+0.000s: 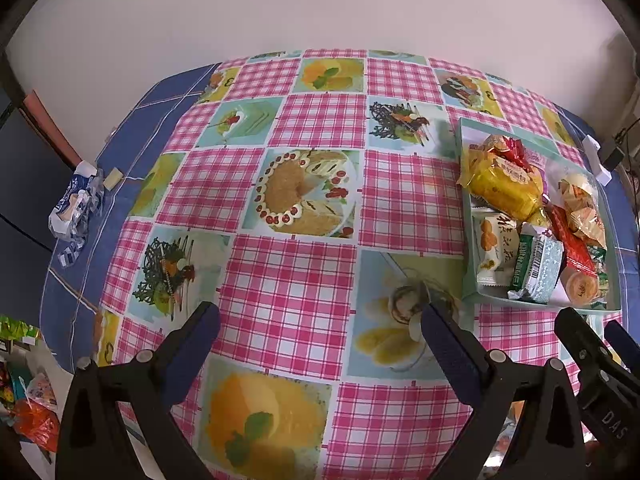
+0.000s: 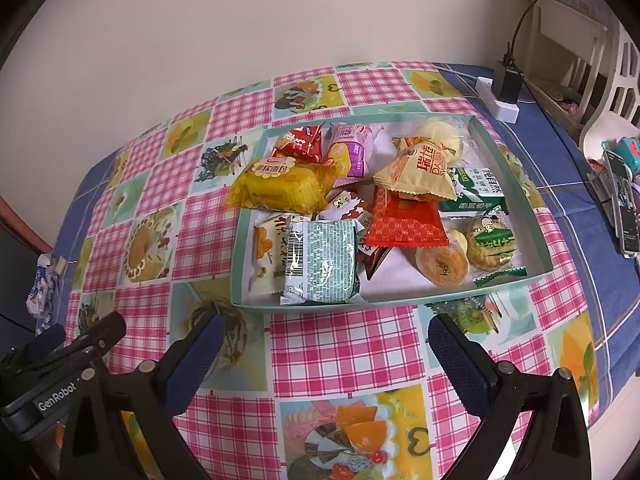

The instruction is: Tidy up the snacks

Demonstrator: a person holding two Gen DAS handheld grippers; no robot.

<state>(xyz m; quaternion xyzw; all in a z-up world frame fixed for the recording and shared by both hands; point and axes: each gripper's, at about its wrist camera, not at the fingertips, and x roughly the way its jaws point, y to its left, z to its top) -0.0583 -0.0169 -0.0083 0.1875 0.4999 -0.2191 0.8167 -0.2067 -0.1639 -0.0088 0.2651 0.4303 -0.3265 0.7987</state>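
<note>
On the table, over toward your right side, sits the tray (image 2: 516, 184) of snacks, a flat green box with low walls and a white floor. Its long side runs left to right across your right wrist view. Shiny crinkly wrappers fill it in a loose heap: a puffy yellow cake pack (image 2: 280, 188) at the left, a flat red packet (image 2: 404, 220) in the middle, a tan pillow-shaped bag (image 2: 420, 174) lying on top of it, and a square green-and-silver pack (image 2: 324, 266) at the front wall. A smooth plastic tablecloth (image 1: 288, 280) with pink checks and cake pictures covers the table. Your right gripper (image 2: 324, 340) hovers just in front of the tray, fingers spread wide with nothing between them. Your left gripper (image 1: 320, 320) hovers beside it over bare cloth, also wide open and holding nothing.
</note>
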